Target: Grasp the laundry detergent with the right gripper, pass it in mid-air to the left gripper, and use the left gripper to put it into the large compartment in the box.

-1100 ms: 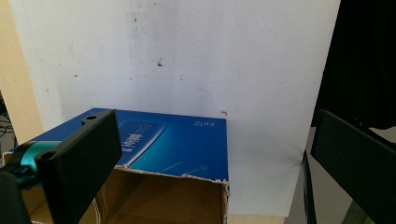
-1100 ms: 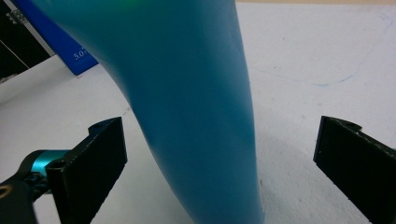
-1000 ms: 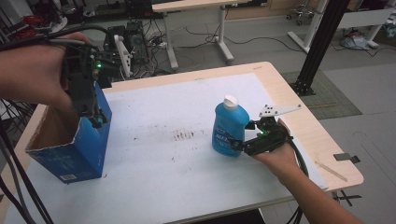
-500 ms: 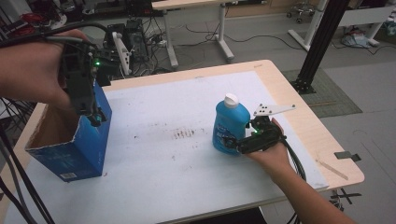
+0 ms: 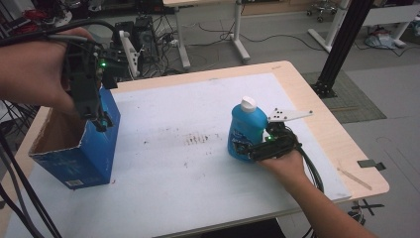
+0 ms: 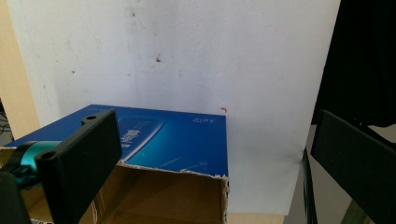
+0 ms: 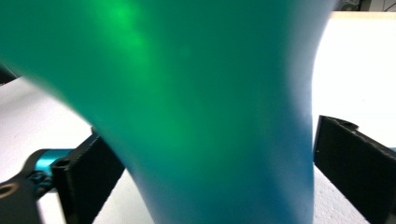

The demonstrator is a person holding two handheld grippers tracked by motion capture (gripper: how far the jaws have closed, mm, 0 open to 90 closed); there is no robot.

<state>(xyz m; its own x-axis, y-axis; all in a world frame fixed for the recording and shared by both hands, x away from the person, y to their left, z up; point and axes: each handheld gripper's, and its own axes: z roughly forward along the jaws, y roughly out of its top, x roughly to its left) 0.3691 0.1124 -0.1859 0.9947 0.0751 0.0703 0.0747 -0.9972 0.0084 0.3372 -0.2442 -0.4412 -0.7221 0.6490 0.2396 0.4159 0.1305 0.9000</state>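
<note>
A blue bottle [image 5: 247, 126] with a white cap stands upright on the white table top [image 5: 188, 173], right of the middle. My right gripper [image 5: 243, 148] reaches in from the right, open, with one jaw on each side of the bottle's lower body. In the right gripper view the bottle [image 7: 187, 93] sits between the jaws of the right gripper [image 7: 215, 172], with a thin gap at the right jaw. An open blue cardboard box [image 5: 74, 158] stands at the left. My left gripper [image 5: 101, 121] hangs open over its right wall, pointing down; the left gripper view shows the left gripper [image 6: 217, 154] above the box [image 6: 177, 140] corner.
The table's wooden rim [image 5: 317, 109] runs close behind the right hand. Desks, cables and a black post [image 5: 341, 44] stand on the floor beyond the far edge. Faint brown marks [image 5: 198, 139] lie mid-table.
My right gripper has slid a little leftward, farther around the bottle, which stays put. The left gripper has barely moved over the box.
</note>
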